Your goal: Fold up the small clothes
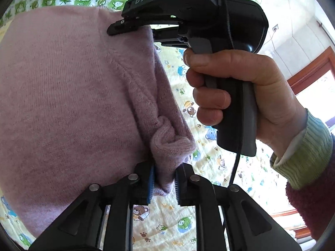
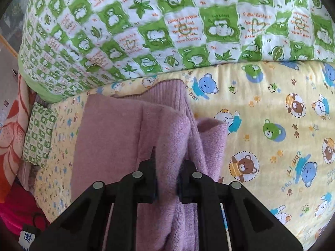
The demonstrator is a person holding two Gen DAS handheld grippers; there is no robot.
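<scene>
A pink knit sweater (image 1: pixel 62 87) lies on the yellow bear-print sheet (image 1: pixel 209 167). My left gripper (image 1: pixel 165 179) is shut on a bunched cuff or corner of it; the knit fills the gap between the blue pads. At the top of the left wrist view my right gripper (image 1: pixel 117 28), held by a hand (image 1: pixel 240 87), sits at the sweater's far edge. In the right wrist view the right gripper (image 2: pixel 166 179) is shut on a thick fold of the sweater (image 2: pixel 117 138), which drapes down between the fingers. A ribbed part pokes out beyond the fold.
A green and white patchwork quilt (image 2: pixel 167 27) is heaped along the far side of the bed. A small matching pillow (image 2: pixel 39 136) and a red flowered blanket (image 2: pixel 10 136) lie at the left. Bare yellow sheet (image 2: pixel 272 125) spreads right of the sweater.
</scene>
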